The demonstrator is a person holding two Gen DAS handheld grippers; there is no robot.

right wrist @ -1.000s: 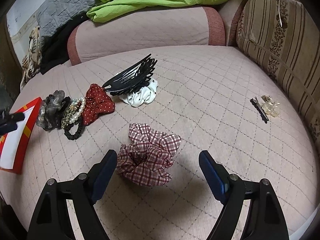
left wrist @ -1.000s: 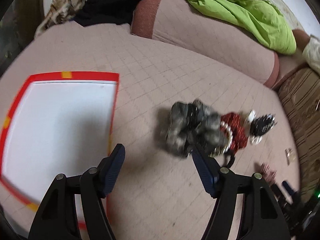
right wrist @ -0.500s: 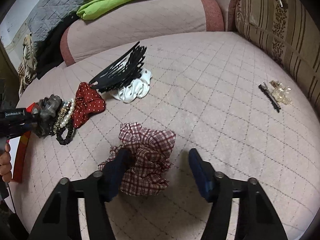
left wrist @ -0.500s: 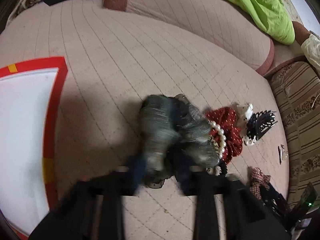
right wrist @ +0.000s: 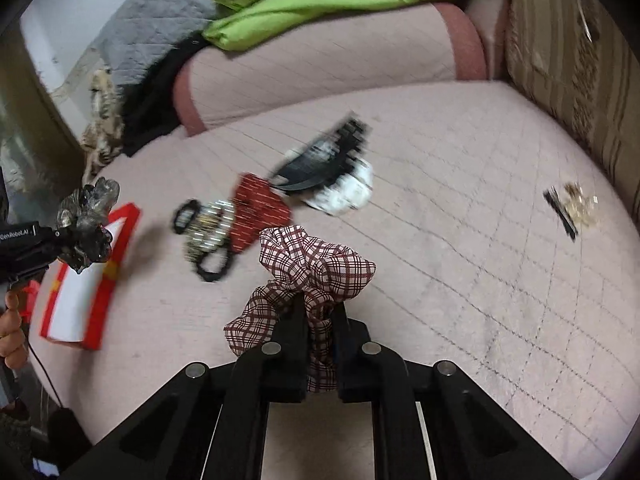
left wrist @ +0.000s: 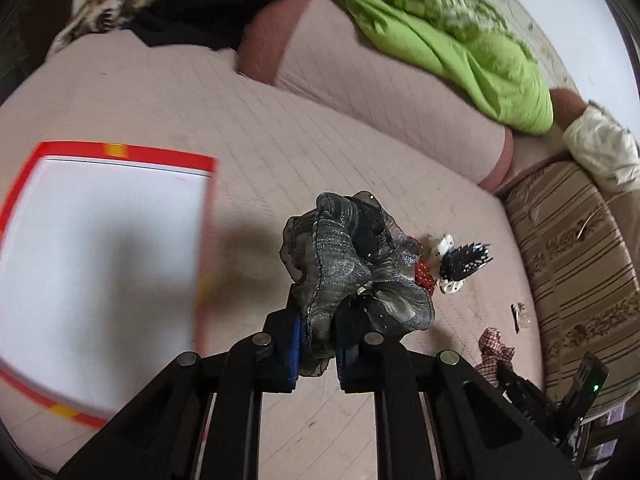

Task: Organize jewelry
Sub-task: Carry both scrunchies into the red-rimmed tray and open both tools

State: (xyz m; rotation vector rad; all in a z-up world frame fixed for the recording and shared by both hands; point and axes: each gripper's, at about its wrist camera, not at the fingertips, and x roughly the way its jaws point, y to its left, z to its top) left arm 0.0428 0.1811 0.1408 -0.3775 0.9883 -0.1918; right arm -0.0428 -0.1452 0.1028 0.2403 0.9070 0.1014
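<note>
My left gripper (left wrist: 318, 332) is shut on a grey shimmery scrunchie (left wrist: 352, 264) and holds it above the pink quilted sofa seat, right of the red-rimmed white tray (left wrist: 100, 248). My right gripper (right wrist: 322, 320) is shut on a red-and-white plaid scrunchie (right wrist: 312, 264), lifted off the seat. The left gripper with the grey scrunchie (right wrist: 88, 220) also shows in the right wrist view, over the tray's (right wrist: 92, 280) edge. On the seat lie a red dotted scrunchie (right wrist: 258, 212), pearl and black bands (right wrist: 204, 236), a black claw clip (right wrist: 320, 160) and a white clip (right wrist: 344, 192).
A black hairpin (right wrist: 560, 212) and small gold pieces (right wrist: 580, 208) lie at the right near a striped cushion (right wrist: 580, 60). A green blanket (left wrist: 460, 48) and dark clothes drape the backrest. A person's hand (right wrist: 12, 328) holds the left gripper's handle.
Both grippers have closed: the left on the grey scrunchie, the right on the plaid scrunchie. Both scrunchies are lifted off the seat, and the left one has moved toward the tray.
</note>
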